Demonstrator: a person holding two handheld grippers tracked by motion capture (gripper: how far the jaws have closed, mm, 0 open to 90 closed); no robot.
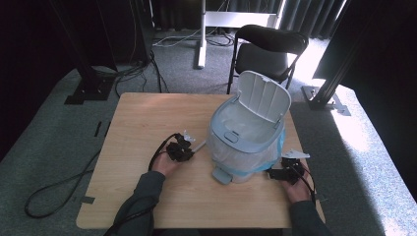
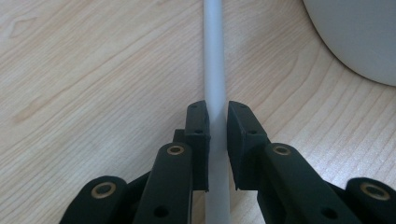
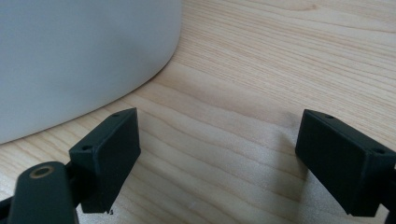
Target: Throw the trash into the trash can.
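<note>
Left hand-held gripper [image 2: 217,123] clamped on a grey rod [image 2: 214,56] lying on the counter [image 2: 93,70]. Right hand-held gripper [image 3: 219,158] jaws wide apart beside the bin [image 3: 79,56].

Pale grey rod [image 2: 215,70] (flat on the table) between closed jaws

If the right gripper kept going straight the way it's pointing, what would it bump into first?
Probably nothing right away. The right gripper has its jaws wide apart, with bare wooden table ahead between them. The pale bin sits off to one side; its curved wall might brush that jaw, but depth is hard to judge.
</note>
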